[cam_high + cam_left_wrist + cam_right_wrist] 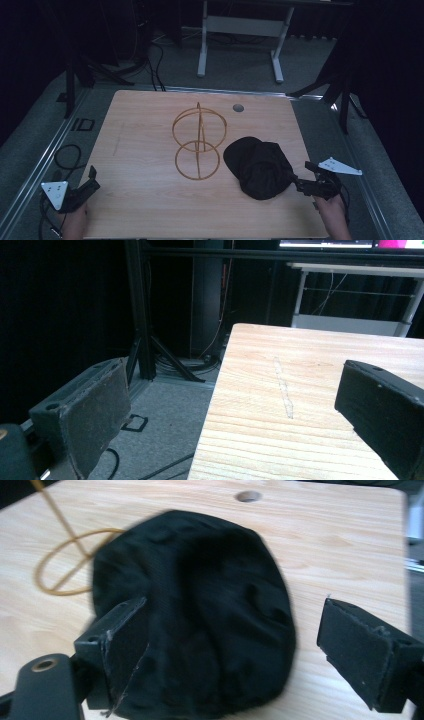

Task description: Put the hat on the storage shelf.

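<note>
Black cap point(260, 167) lay just ahead of right gripper point(300, 182), jaws apart at near edge; left gripper point(90, 180) far, also apart.

Black fabric cap point(259, 167), soft and rumpled, lying crown-up on the near right part of the light wooden table point(140, 200), rounded dome toward the camera, brim side toward the table's middle, just right of a wire hoop stand point(198, 145)

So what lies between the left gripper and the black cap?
In the high view, bare tabletop and the wire-ring stand lie between the left gripper and the black cap.
</note>
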A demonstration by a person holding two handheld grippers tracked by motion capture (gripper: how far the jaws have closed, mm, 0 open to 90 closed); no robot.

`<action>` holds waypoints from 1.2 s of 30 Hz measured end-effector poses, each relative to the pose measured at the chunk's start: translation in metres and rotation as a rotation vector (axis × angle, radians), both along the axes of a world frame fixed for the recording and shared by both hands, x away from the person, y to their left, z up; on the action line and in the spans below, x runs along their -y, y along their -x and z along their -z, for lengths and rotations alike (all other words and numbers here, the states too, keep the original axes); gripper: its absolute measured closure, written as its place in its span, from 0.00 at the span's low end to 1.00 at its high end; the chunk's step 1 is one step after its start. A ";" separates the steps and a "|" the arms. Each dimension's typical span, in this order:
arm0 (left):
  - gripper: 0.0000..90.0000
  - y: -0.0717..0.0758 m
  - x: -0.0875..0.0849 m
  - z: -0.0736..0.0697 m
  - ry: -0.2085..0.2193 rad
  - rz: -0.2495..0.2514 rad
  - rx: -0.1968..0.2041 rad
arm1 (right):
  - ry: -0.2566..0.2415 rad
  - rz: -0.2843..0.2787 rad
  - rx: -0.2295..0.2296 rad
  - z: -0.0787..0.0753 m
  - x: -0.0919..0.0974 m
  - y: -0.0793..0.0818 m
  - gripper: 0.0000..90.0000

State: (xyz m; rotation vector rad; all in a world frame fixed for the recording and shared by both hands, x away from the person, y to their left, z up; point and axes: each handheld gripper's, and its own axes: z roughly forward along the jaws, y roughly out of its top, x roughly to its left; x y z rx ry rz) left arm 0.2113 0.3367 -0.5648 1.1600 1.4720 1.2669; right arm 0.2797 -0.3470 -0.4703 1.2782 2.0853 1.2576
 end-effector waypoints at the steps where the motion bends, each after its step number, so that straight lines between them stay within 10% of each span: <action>1: 0.02 0.000 0.000 0.000 -0.002 0.000 0.000 | 0.002 -0.009 -0.004 -0.002 -0.002 -0.001 0.14; 13: 0.02 -0.001 0.001 0.000 -0.010 0.010 -0.004 | 0.088 -0.113 -0.006 -0.017 -0.036 -0.020 0.17; 36: 0.02 0.000 0.003 0.000 -0.020 0.017 -0.001 | 0.286 -0.167 -0.090 0.009 -0.071 -0.040 0.67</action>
